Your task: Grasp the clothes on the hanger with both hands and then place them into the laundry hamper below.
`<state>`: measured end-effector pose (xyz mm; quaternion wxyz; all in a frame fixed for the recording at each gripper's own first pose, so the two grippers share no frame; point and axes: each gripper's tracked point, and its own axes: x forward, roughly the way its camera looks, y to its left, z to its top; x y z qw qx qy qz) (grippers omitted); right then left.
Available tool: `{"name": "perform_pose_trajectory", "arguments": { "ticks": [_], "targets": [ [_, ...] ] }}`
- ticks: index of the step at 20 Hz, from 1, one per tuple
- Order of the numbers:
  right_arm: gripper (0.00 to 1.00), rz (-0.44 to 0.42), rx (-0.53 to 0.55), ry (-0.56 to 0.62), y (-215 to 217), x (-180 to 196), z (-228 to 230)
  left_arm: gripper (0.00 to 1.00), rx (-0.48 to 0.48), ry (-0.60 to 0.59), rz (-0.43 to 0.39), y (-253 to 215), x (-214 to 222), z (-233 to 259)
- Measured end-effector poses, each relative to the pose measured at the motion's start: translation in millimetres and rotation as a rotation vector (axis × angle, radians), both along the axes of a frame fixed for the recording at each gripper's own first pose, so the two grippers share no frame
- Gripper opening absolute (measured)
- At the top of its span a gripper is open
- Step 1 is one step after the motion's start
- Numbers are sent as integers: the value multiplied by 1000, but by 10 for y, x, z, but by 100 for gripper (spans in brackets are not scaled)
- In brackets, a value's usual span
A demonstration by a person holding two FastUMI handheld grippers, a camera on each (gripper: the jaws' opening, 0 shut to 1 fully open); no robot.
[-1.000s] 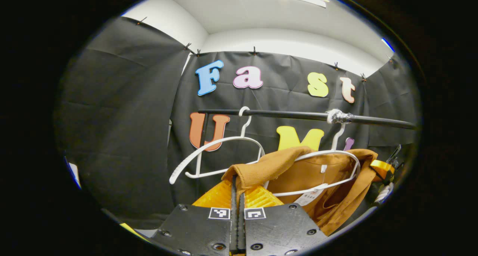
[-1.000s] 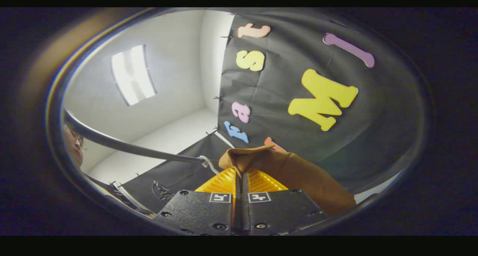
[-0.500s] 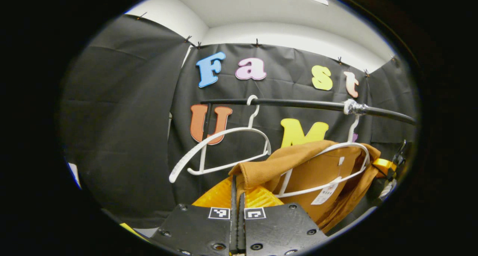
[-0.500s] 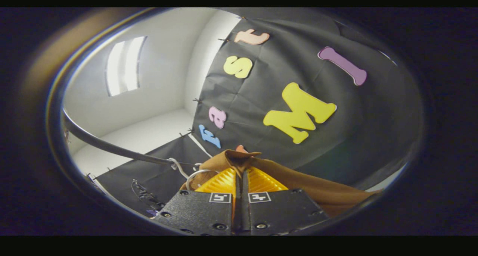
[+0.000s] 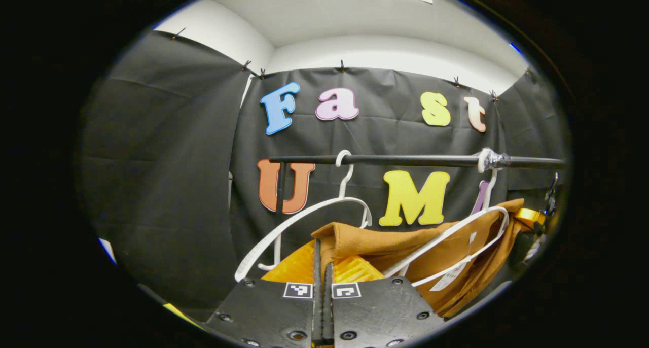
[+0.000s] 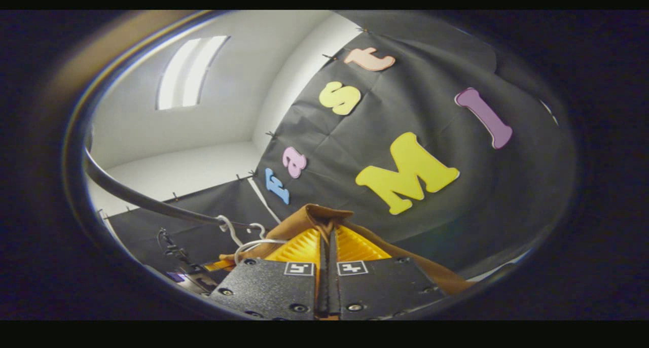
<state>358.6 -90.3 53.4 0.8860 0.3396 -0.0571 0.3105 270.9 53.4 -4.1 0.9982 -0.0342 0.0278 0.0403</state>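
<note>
Left gripper view: your left gripper [image 5: 323,259] is clamped shut on a fold of the brown shirt [image 5: 405,246], both fingers pressing the cloth, so the garment can slide off the hanger [image 5: 451,236] below the rail [image 5: 405,160]. A bare hanger [image 5: 304,216] hangs from the rail beside it, black cloth wall behind.

Right gripper view: your right gripper [image 6: 328,244] pinches the shirt [image 6: 317,217] likewise, closed tight just past the rail [image 6: 152,203]; white ceiling and a light panel [image 6: 187,71] above. The hamper isn't in frame.
</note>
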Motion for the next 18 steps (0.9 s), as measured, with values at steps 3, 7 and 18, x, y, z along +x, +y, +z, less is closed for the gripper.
{"name": "perform_pose_trajectory", "arguments": {
  "ticks": [3,7,18],
  "targets": [
    [3,-22,-25,31,-31,157,-132,4,-53,39,-36,-18,64,-180],
    [3,-4,8,95,11,276,-292,4,-145,78,-63,17,91,-422],
    [3,35,-26,242,134,258,-1007,0,-155,147,-57,85,-215,-895]
  ]
}}
